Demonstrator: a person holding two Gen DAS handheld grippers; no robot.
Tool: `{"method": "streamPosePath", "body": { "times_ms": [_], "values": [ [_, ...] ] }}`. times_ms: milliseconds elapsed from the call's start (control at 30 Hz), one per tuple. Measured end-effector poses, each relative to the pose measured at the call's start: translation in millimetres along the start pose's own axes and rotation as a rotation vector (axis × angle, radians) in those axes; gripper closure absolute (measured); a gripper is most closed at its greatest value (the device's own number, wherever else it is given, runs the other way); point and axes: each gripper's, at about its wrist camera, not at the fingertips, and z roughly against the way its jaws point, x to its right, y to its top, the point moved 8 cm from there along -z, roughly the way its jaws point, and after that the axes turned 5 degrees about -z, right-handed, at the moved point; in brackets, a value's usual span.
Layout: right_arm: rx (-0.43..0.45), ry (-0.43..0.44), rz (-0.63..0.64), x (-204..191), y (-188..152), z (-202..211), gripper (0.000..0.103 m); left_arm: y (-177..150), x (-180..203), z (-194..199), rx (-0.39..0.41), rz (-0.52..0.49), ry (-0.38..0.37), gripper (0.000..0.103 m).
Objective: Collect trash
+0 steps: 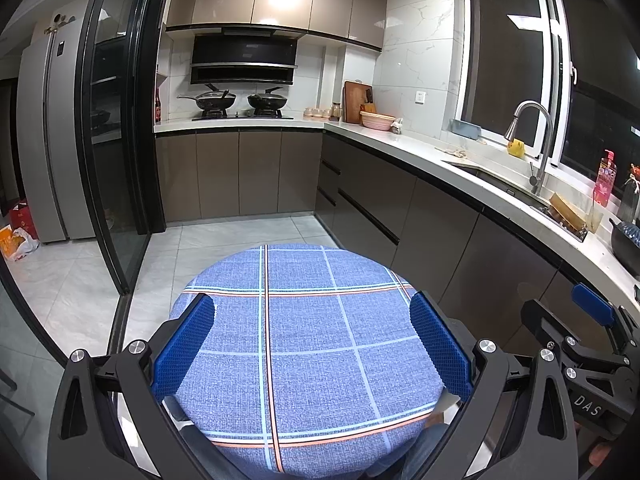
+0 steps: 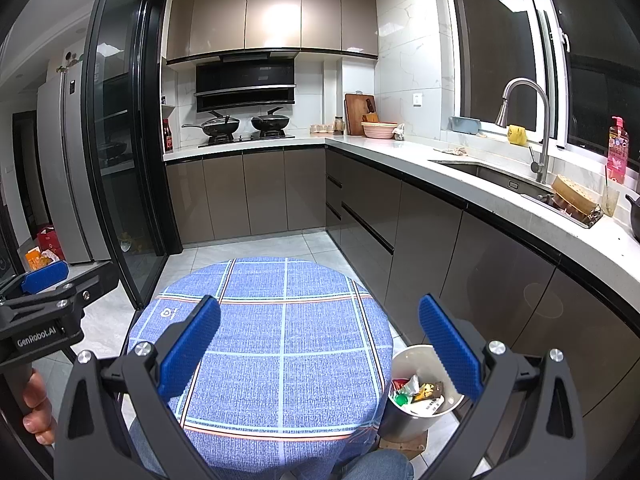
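The right tool (image 2: 320,344) is held spread wide above a round surface (image 2: 280,360) covered with a blue plaid cloth. A white trash bin (image 2: 420,412) holding wrappers (image 2: 416,394) is seen on the floor just beside the surface's right edge. The left tool (image 2: 44,280), gripped by a hand (image 2: 36,408), is seen at far left.

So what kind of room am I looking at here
A home kitchen, most likely. A gas hob with two woks sits under a range hood, and a sink with a tall steel faucet lies along the counter by the window. A small round table with a blue checked cloth stands in front.
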Motion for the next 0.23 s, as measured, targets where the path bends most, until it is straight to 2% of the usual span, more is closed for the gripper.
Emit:
{"method": "streamPosePath", "body": {
  "times_ms": [233],
  "values": [
    [-0.001, 0.000, -0.001, -0.1, 0.1, 0.0, 0.003, -1.3, -0.4, -0.6, -0.001, 0.001, 0.001, 0.008]
  ]
}}
